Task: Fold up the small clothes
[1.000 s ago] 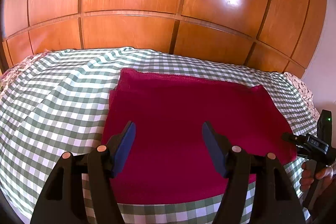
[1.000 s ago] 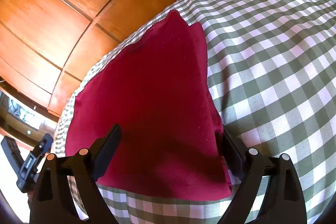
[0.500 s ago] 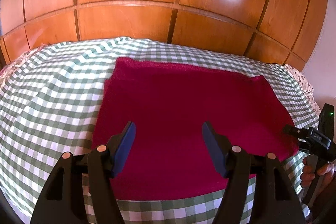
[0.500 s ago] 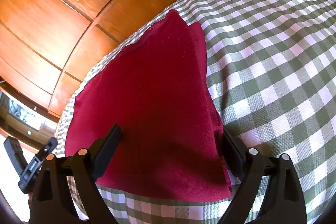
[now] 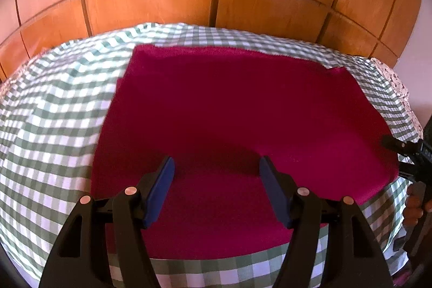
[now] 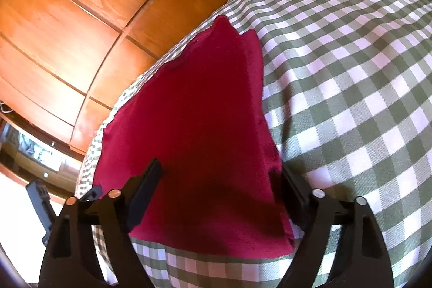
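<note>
**A:** Any label or writing I can read off for you?

**B:** None that I can make out. The right gripper (image 5: 392, 157), seen at the edge of my left view, has a small panel with marks on it, but they are too blurred to read.

**A:** Where is the cloth?

**B:** The red cloth (image 5: 243, 126) lies flat on the green-checked bedspread (image 5: 48, 126), in front of wooden panelled doors (image 5: 151, 4). From my left view its long axis runs left to right, with the far left corner folded double.

**A:** And your jaws?

**B:** My left gripper (image 5: 217, 193) hangs over the near edge, jaws spread and clear of the cloth. My right gripper (image 6: 216, 196) has just been closing; its jaws straddle the cloth's near corner, not yet pinching it.
</note>
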Motion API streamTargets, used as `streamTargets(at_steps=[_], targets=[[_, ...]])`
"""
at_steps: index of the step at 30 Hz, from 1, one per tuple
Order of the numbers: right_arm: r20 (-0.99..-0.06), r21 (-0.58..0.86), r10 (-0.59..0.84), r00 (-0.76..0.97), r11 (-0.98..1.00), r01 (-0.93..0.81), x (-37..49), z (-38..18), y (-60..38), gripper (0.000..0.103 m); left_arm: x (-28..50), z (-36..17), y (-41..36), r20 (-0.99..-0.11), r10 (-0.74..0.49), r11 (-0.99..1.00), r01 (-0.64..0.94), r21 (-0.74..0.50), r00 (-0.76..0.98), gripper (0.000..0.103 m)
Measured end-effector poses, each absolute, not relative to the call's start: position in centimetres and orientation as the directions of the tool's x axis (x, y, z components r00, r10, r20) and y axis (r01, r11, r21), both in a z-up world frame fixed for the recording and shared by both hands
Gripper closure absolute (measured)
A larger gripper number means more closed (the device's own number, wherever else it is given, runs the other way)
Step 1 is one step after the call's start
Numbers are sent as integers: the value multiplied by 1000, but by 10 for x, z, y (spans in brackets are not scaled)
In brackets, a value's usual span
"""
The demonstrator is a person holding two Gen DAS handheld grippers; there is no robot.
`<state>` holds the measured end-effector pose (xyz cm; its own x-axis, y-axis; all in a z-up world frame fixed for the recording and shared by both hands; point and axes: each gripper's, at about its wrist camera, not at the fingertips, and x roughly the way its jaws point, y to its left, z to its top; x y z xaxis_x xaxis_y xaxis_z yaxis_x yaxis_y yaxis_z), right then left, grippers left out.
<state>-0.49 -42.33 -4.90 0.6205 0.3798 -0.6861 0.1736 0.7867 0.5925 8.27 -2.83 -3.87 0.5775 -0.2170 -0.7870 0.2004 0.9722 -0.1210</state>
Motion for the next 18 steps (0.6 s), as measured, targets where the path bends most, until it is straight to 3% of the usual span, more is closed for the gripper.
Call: streamTargets(at_steps=[3, 13, 18], targets=[[-680, 608, 385, 625, 772, 186, -9, -51, -430, 34, 83, -37, -31, -780, -201, 973, 209, -93, 592, 38], [-694, 603, 387, 608, 773, 196, -8, -50, -428, 34, 79, -39, -33, -775, -197, 972, 221, -76, 601, 38], [-731, 571, 379, 568, 795, 205, 2, -48, -420, 46, 83, -41, -29, -774, -214, 971, 218, -101, 596, 37]])
